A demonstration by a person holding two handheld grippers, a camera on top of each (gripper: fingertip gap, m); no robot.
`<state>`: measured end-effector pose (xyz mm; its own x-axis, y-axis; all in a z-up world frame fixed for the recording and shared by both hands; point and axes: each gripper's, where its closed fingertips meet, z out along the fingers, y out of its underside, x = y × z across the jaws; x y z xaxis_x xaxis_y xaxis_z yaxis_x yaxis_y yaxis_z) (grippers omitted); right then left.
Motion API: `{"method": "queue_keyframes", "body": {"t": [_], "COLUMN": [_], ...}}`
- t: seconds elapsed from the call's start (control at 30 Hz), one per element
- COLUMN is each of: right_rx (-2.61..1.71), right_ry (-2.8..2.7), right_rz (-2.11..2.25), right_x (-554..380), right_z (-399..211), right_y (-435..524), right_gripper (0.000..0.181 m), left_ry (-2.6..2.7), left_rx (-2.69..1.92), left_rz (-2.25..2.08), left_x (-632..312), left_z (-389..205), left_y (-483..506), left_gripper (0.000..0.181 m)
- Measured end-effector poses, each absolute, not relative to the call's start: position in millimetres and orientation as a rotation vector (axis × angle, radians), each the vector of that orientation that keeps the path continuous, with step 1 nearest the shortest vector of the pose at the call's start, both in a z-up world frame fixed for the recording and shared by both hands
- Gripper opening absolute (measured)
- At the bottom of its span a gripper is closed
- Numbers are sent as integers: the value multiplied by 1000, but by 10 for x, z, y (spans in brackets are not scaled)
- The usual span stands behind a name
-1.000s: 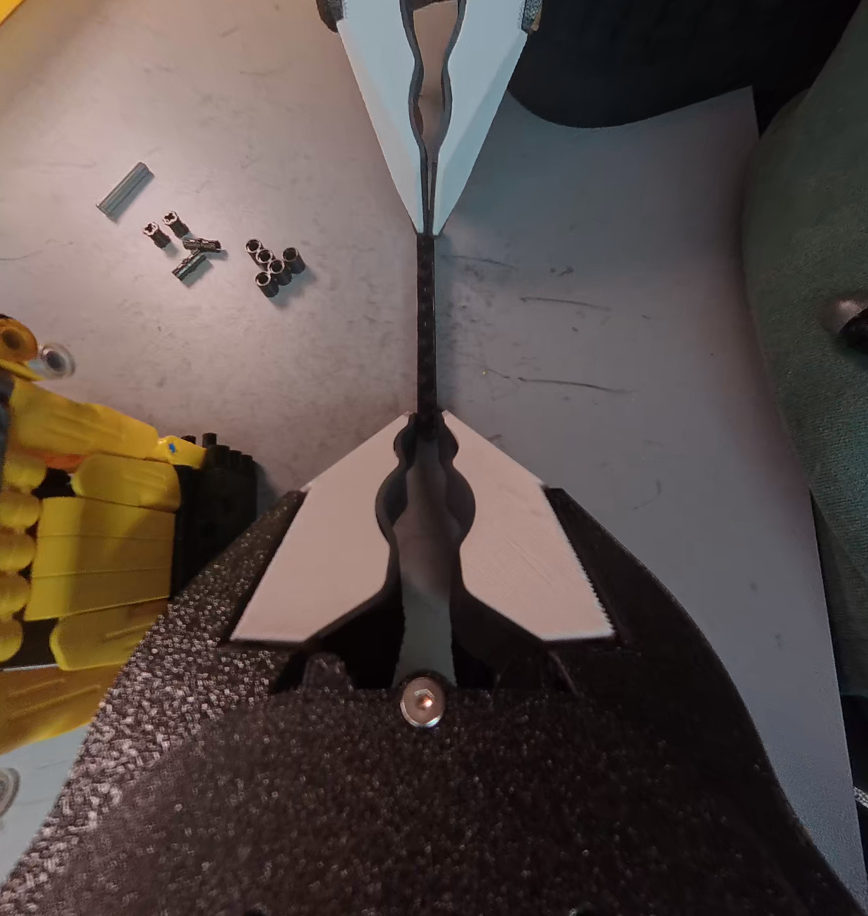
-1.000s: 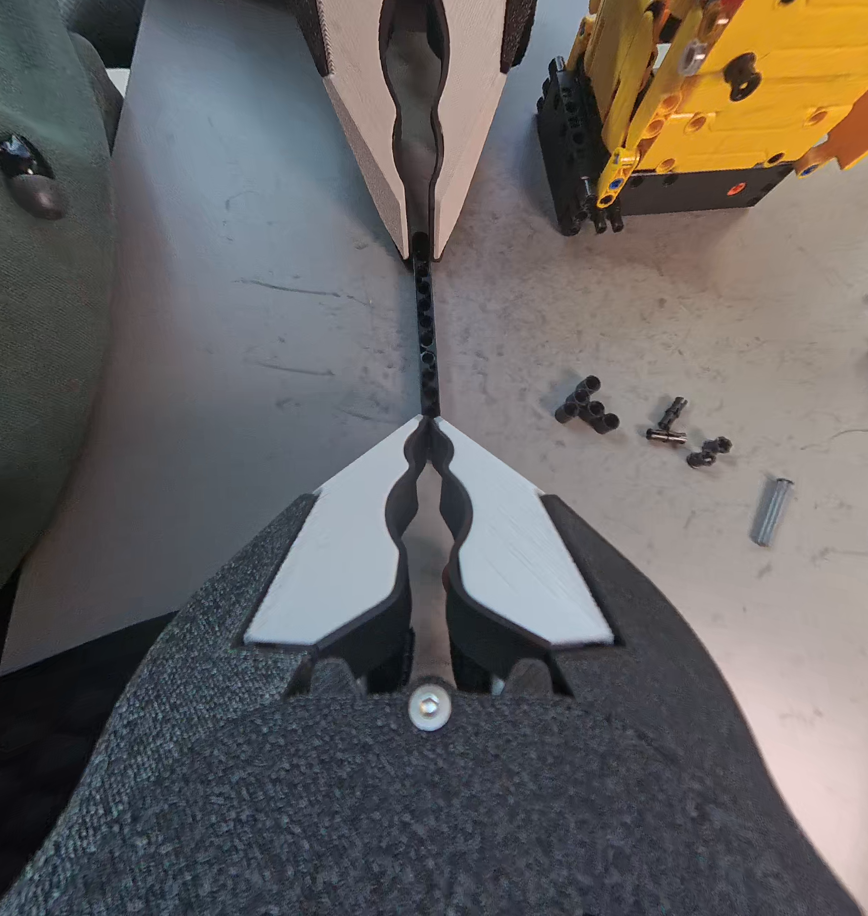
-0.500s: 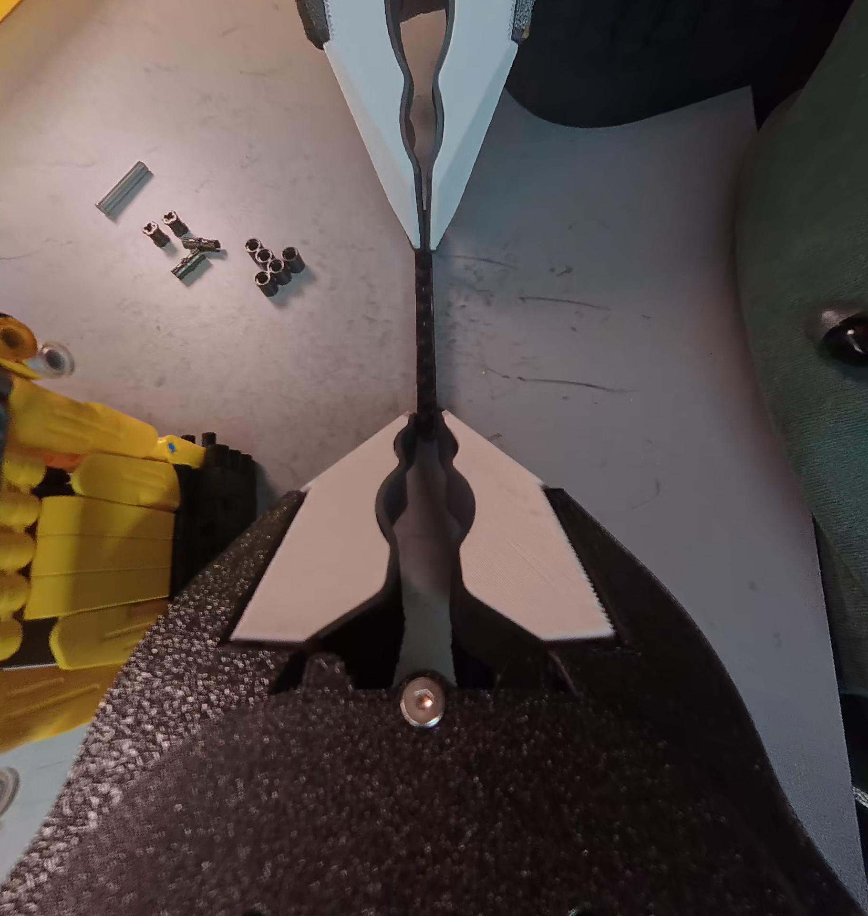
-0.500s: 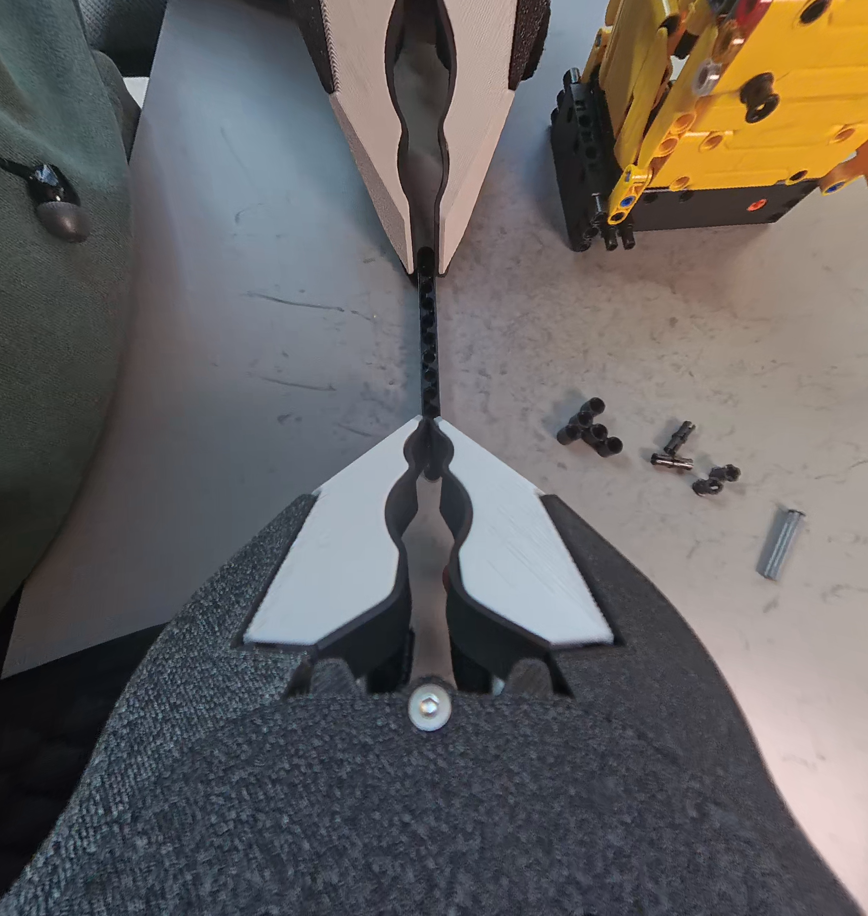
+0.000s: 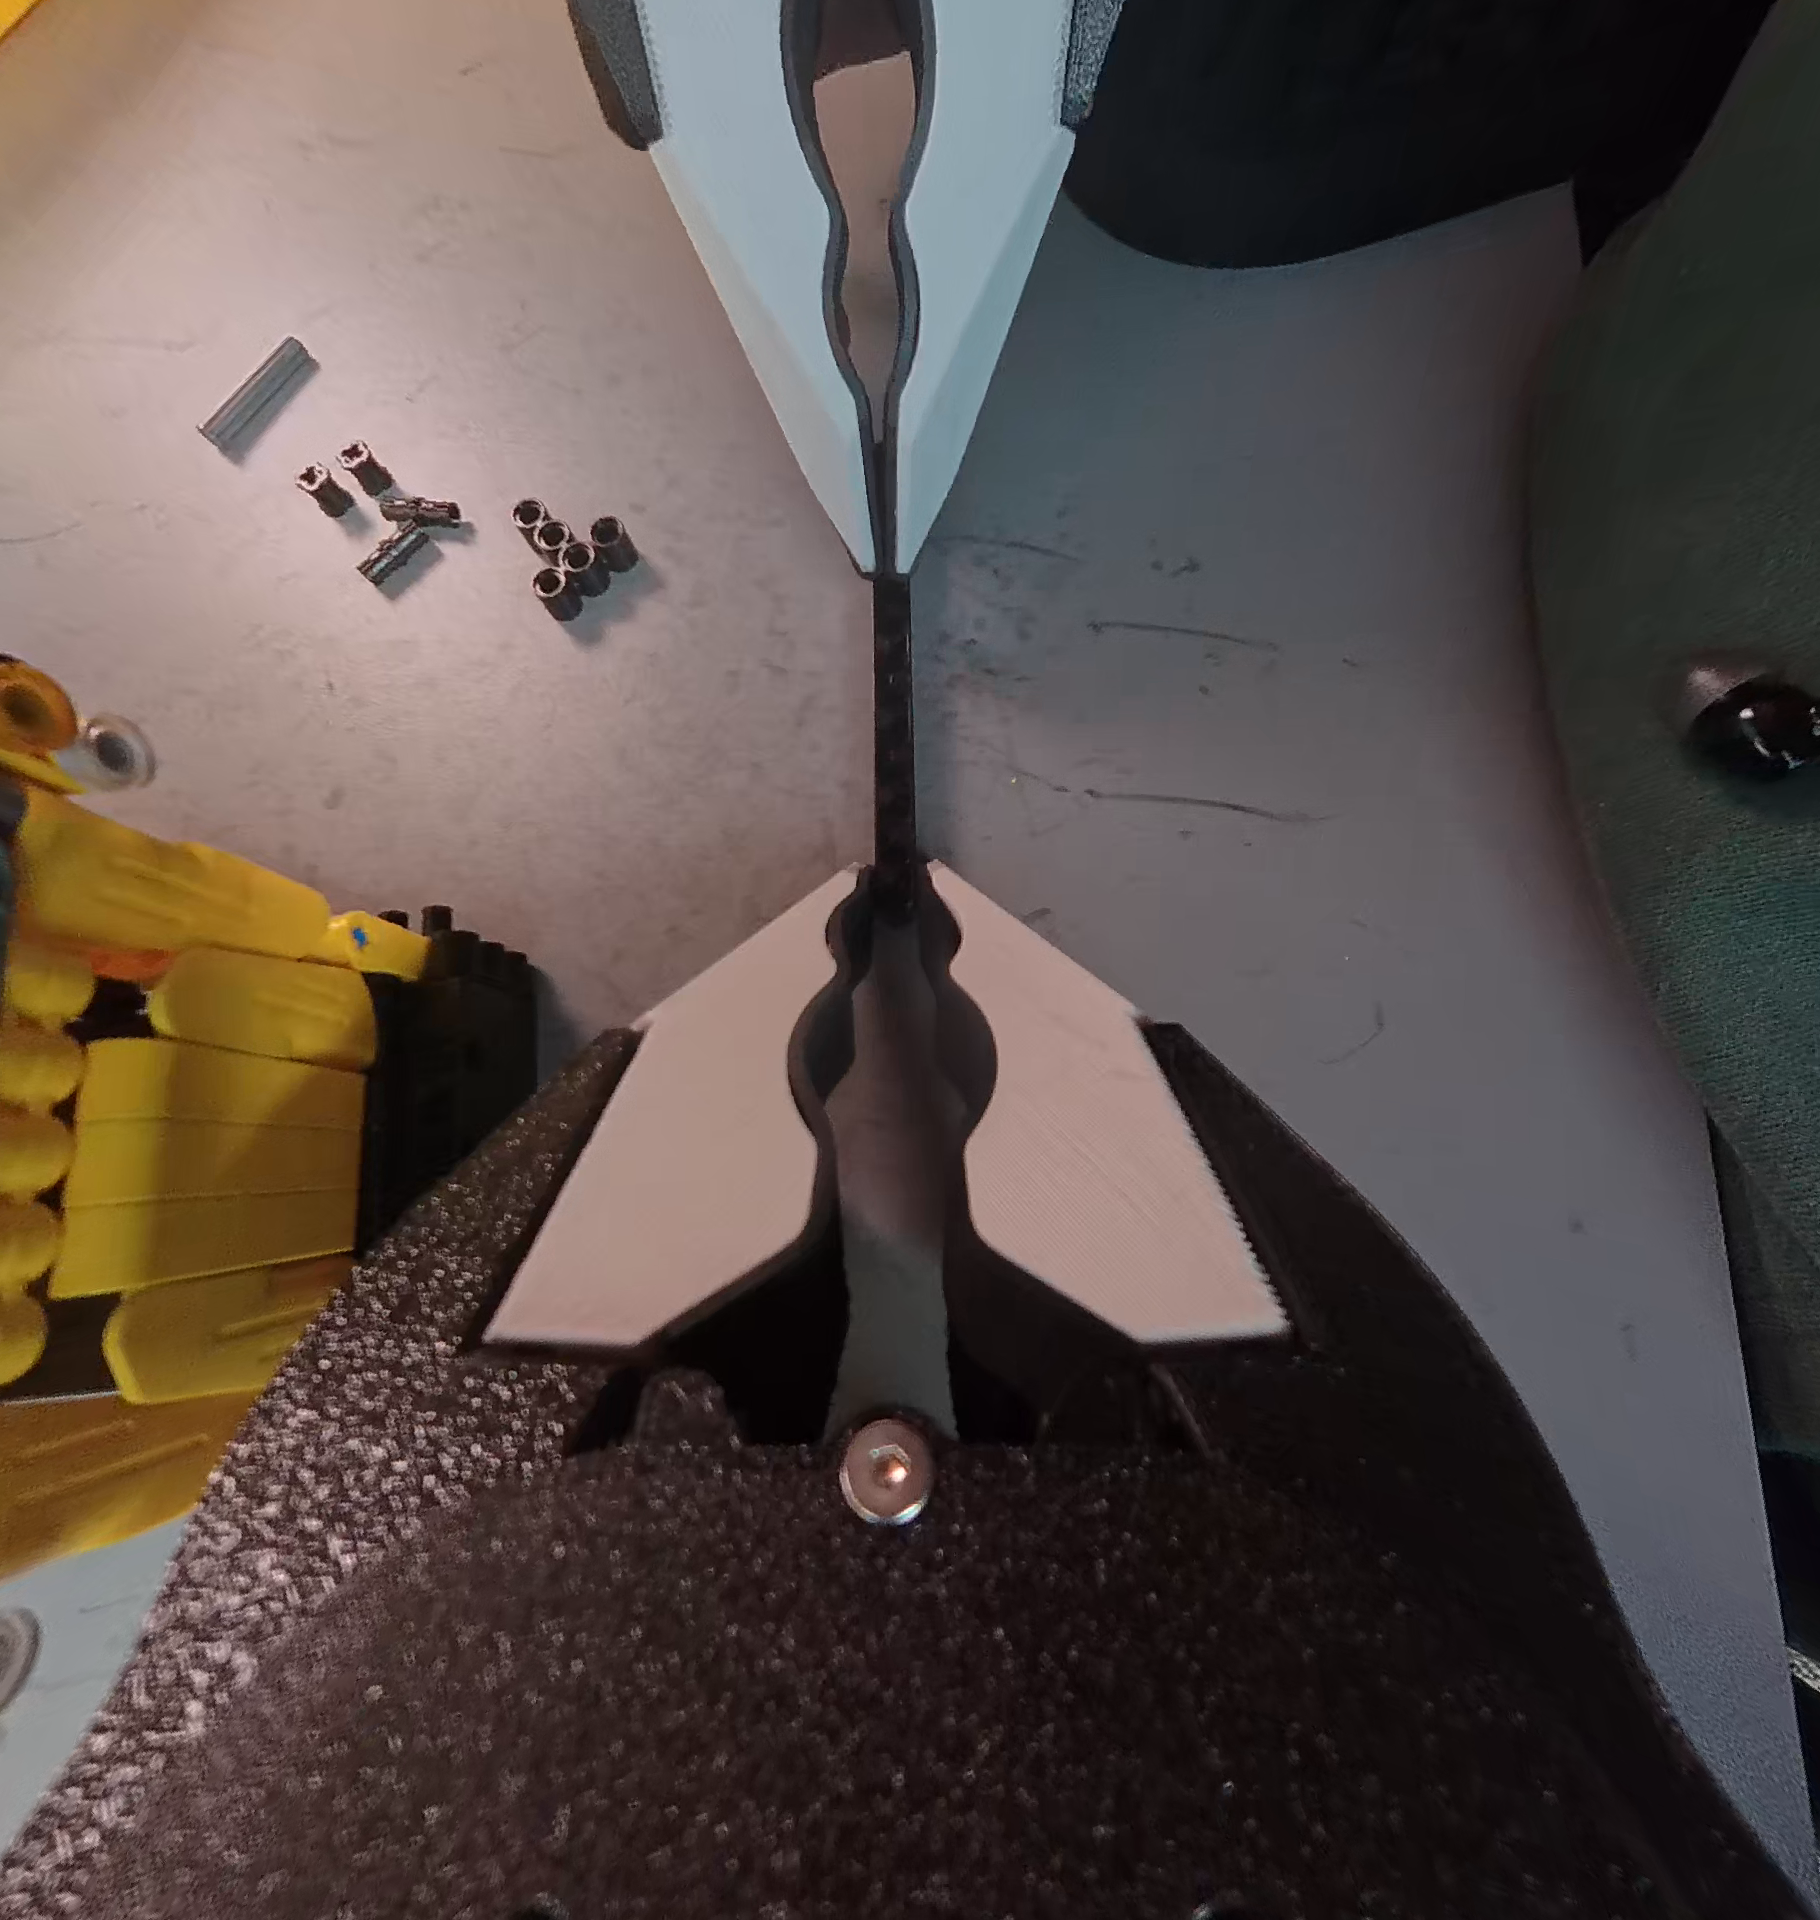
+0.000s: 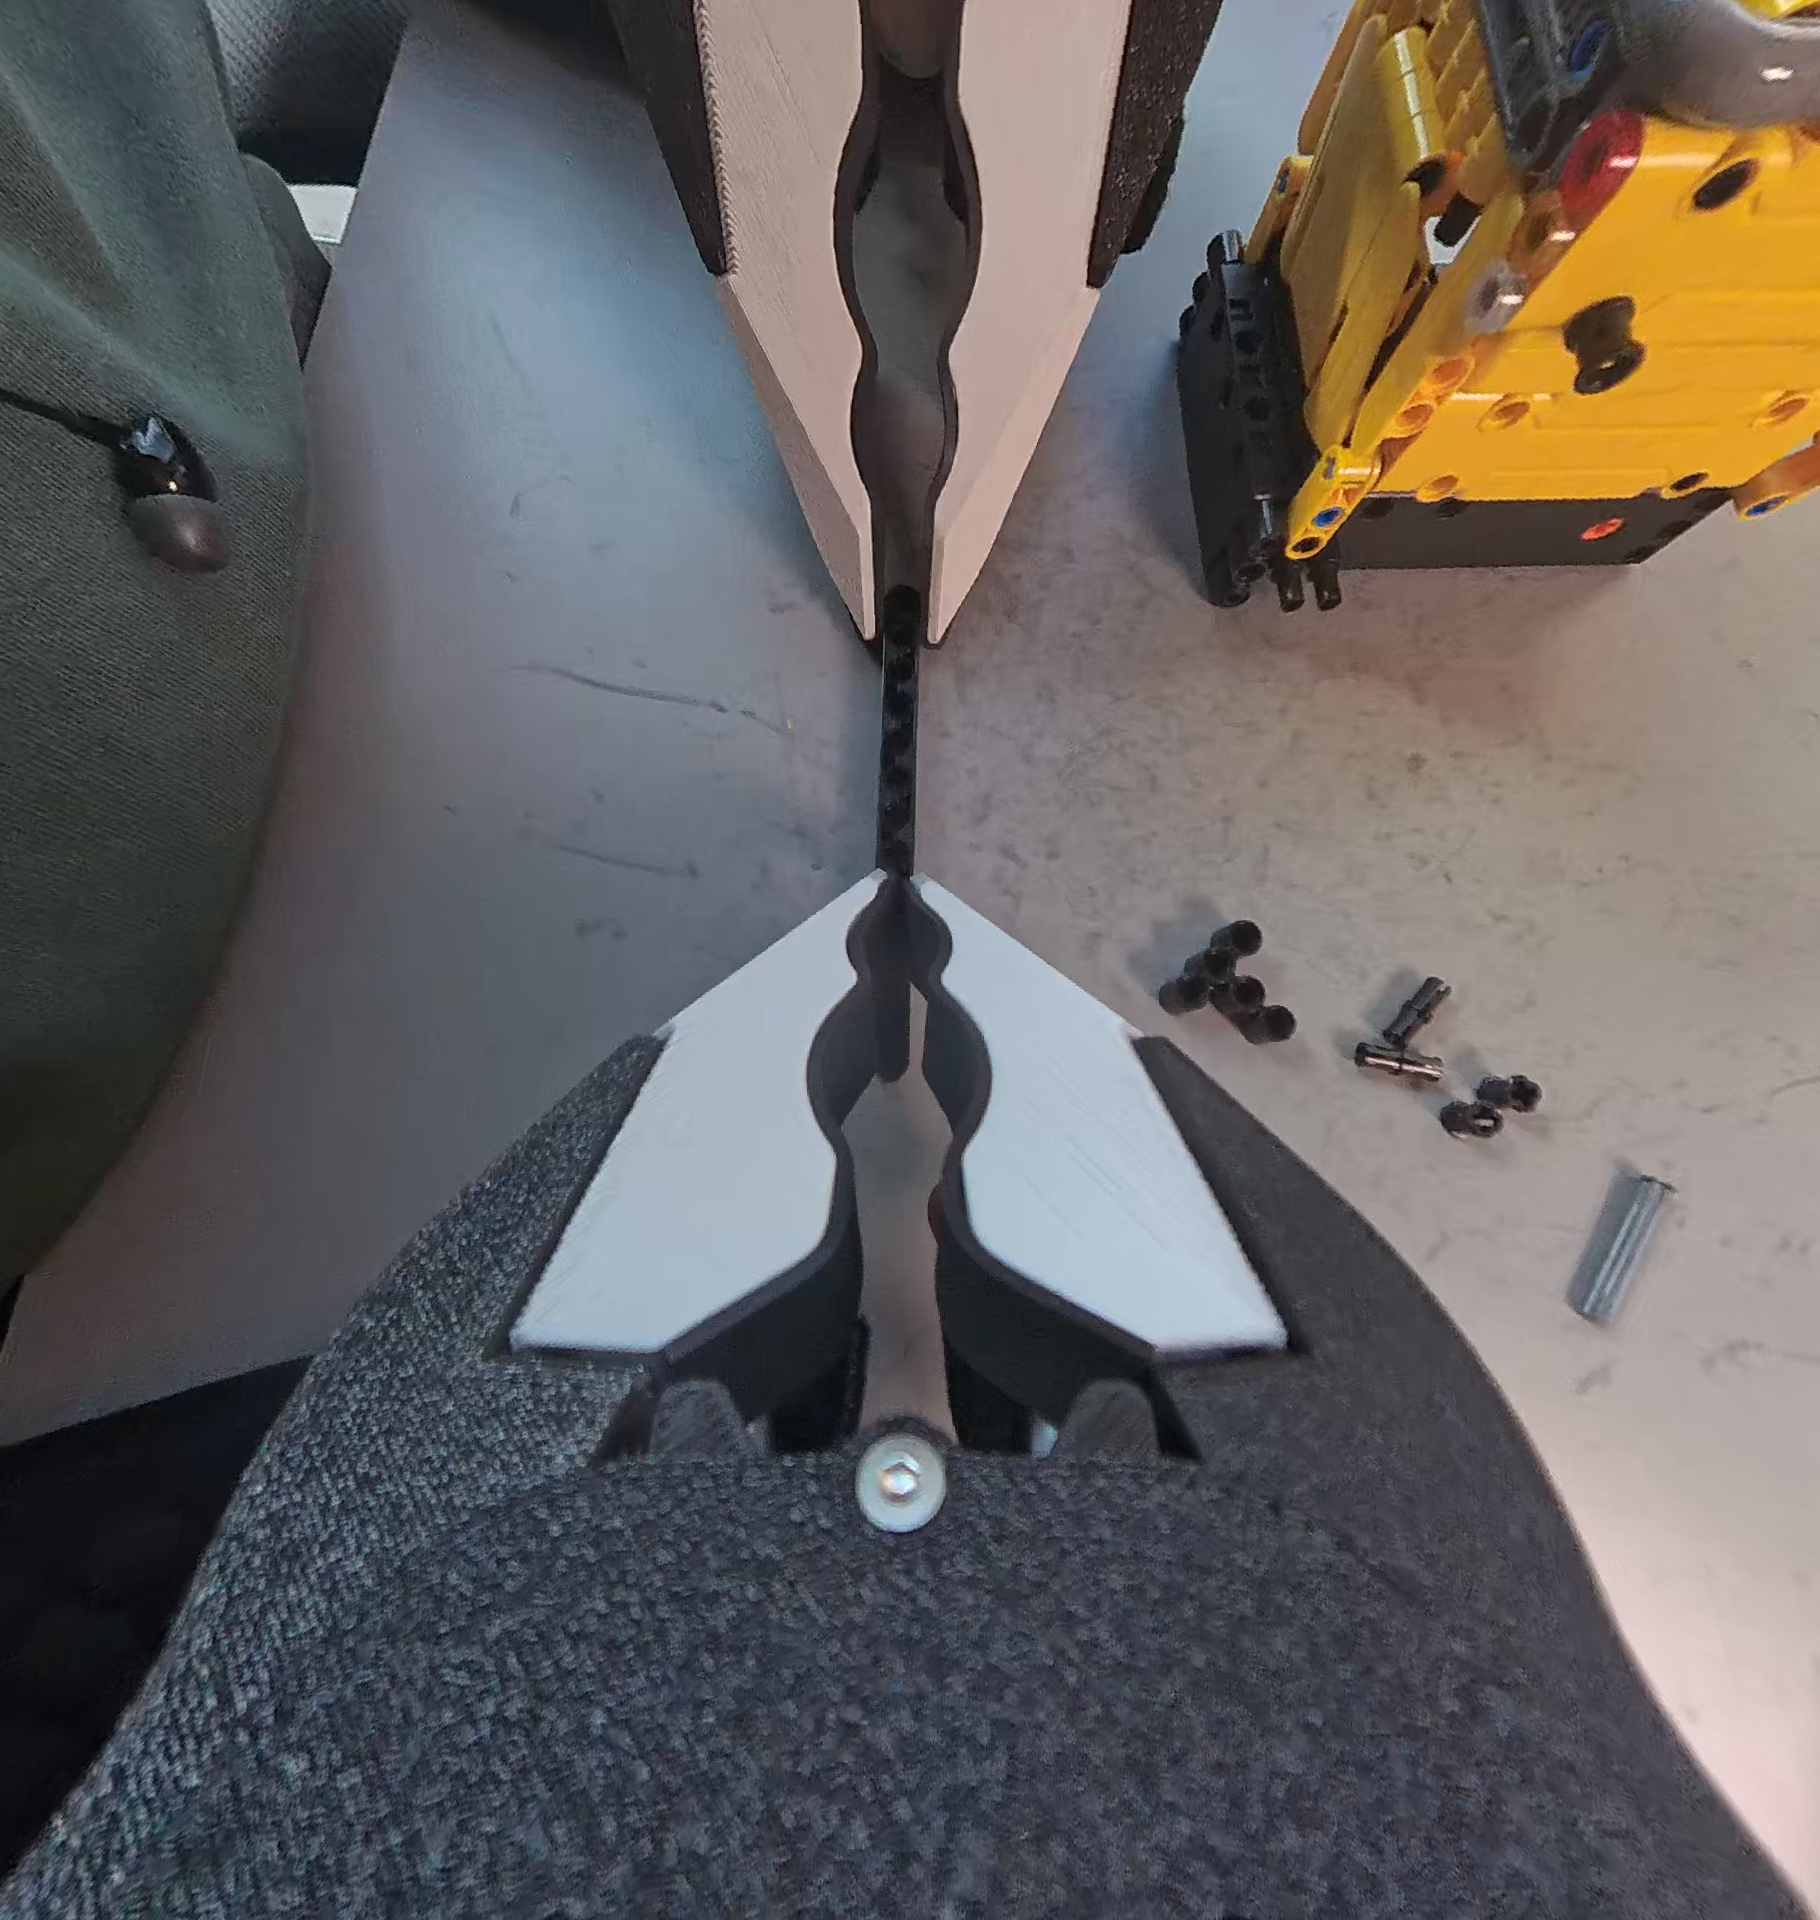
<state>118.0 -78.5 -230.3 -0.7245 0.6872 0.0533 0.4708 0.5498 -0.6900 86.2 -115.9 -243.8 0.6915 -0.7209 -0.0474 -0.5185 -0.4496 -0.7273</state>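
Two grippers hold one black perforated beam (image 5: 893, 727) between them, one at each end. In the left wrist view, the left gripper (image 5: 893, 883) at centre frame is closed narrow on the near end of the beam. The right gripper (image 5: 885, 566), entering from the top of the frame, is closed on the far end. In the right wrist view the arrangement is mirrored: the right gripper (image 6: 895, 883) grips the near end, with the beam's tip reaching back between its fingers, and the left gripper (image 6: 901, 623) grips the far end.

Beam position: suspended above the grey table (image 5: 1249, 831), centre of both frames, well apart from the loose parts.

Orientation: the long axis runs straight up the frame, from one set of fingertips to the other, roughly level over the table. The row of holes shows in the right wrist view.

Surroundings, right wrist view: black connector cluster (image 6: 1228, 982), small black pins (image 6: 1405, 1039) and a grey sleeve (image 6: 1618, 1242) at right; yellow brick model (image 6: 1560, 312) at upper right. A green garment (image 6: 75, 623) lies at the left edge.

Hazards, as a judgement:
- Each grip covers only a short end section. Unequal pull or twist between the two hands could slip one end free.
- A released end would let the beam pivot and drop to the table.
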Motion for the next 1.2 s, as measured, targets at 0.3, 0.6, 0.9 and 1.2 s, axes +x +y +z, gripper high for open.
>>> {"method": "queue_keyframes", "body": {"t": [0.3,0.6,0.9,1.2], "right_rx": [-914,-879,-859,-836], "right_ry": [-2477,-2508,-2533,-2547], "right_rz": [974,957,955,950], "right_x": [1120,1085,1053,1000], "right_z": [-2280,-2295,-2314,-2331], "right_y": [-850,-889,-935,-975], "right_gripper": [0,0,0,0], "left_ry": [946,947,950,953], "left_rx": [-2152,-2152,-2149,-2147], "left_rz": [-344,-345,-342,-336], "left_x": [864,864,863,862], "left_z": [-2438,-2438,-2437,-2438], "left_y": [-1161,-1162,-1166,-1169], "left_gripper": [7,7,7,7]}}
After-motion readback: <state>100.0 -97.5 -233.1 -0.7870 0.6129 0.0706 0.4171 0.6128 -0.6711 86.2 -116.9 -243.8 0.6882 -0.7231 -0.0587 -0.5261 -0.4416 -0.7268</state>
